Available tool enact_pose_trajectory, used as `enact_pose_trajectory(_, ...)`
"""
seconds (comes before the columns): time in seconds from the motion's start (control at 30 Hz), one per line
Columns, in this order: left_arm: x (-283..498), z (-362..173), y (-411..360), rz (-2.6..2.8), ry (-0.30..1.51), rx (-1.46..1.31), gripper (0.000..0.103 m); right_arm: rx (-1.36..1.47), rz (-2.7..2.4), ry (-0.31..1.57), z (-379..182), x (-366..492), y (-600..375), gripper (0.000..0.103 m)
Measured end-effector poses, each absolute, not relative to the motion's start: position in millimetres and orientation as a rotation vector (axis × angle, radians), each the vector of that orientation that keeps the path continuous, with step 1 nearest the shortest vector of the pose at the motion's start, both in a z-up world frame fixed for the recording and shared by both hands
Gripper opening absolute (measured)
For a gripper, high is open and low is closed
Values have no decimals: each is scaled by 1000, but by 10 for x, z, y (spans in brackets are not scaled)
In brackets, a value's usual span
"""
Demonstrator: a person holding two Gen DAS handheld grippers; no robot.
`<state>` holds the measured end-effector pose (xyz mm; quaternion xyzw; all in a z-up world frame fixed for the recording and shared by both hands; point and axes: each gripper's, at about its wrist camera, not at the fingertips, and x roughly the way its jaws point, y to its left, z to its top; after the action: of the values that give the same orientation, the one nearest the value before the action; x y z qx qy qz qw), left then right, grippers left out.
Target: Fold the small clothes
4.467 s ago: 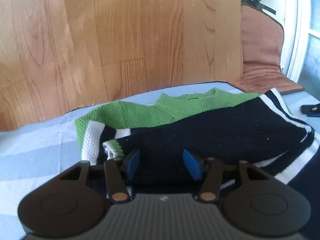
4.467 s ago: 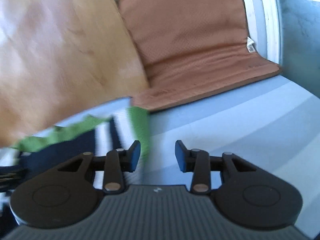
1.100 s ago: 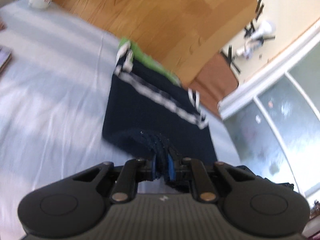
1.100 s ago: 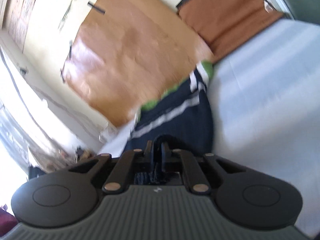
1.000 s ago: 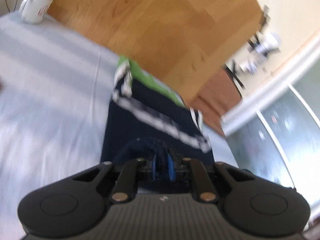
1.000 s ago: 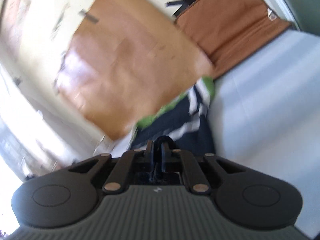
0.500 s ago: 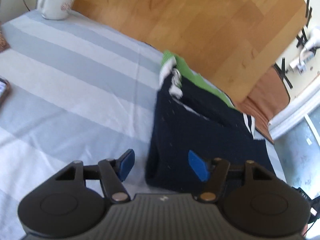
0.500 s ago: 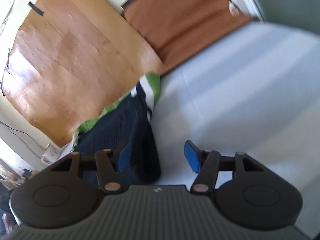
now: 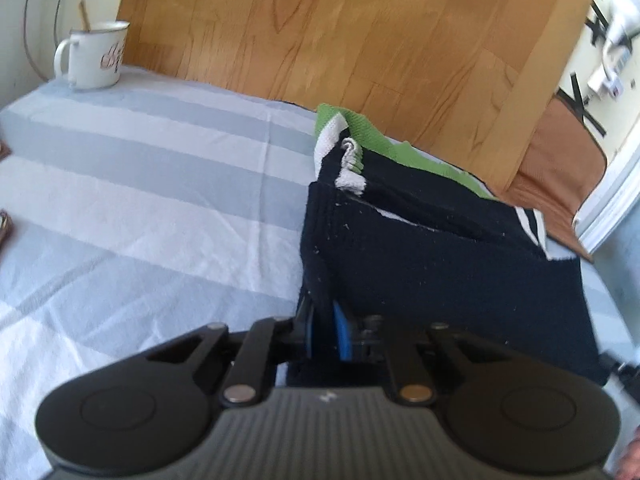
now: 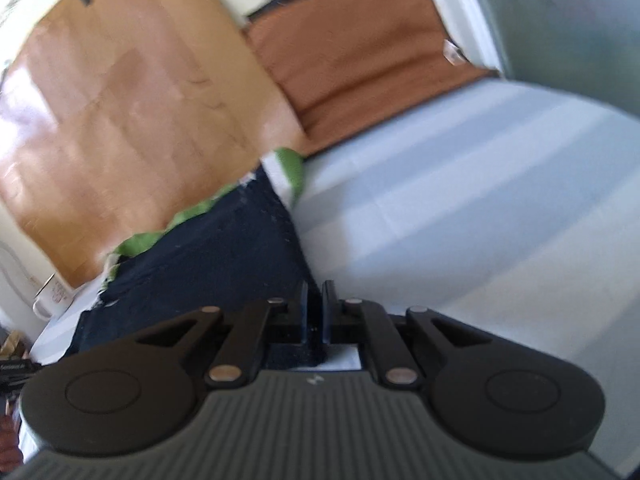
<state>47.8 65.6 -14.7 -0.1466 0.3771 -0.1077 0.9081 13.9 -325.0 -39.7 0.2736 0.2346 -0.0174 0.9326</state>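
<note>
1. Presently lying folded at centre right of the left wrist view: navy knitted sweater with white stripes and green upper part [image 9: 440, 264], spread on the pale blue and white striped cloth [image 9: 160, 200] covering the surface. Green and white edge toward the upper middle, against the wood-grain board [image 9: 340, 32].
2. Left gripper [image 9: 323, 334] at lower centre, blue pads drawn close together and clamped on the near left corner of the navy knit; dark fabric visible between the pads.
3. Right gripper [image 10: 315, 316] at lower centre of the right wrist view, black pads nearly together and pinched on the near right corner of the same sweater [image 10: 200, 264], which runs from there toward the upper left.
4. White enamel mug with lettering [image 9: 94, 56] at upper left of the left wrist view, standing upright on the striped cloth, well apart from the sweater; stick-like handle protruding from its mouth.
5. Brown padded cushion [image 10: 360, 52] at upper centre of the right wrist view, propped beside the wood-grain board [image 10: 132, 92], behind the striped cloth [image 10: 480, 200].
6. Right wrist view noticeably blurred; finer knit detail there not legible.
</note>
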Motion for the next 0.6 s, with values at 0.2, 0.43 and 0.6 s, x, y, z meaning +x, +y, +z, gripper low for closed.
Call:
enact_pose_trajectory(0.2,213,-50,834,-227,765,-305,69,591,-31,456,-268,-122,-3311,50)
enact_pose_trajectory(0.43,122,-258,985,-449,881,-652,87,835,130,619,-418,-222,-3376,57)
enact_pose_trajectory(0.6,338,-306,796,-428,847,-677,83,960,139,591,-485,-8,-3263,67)
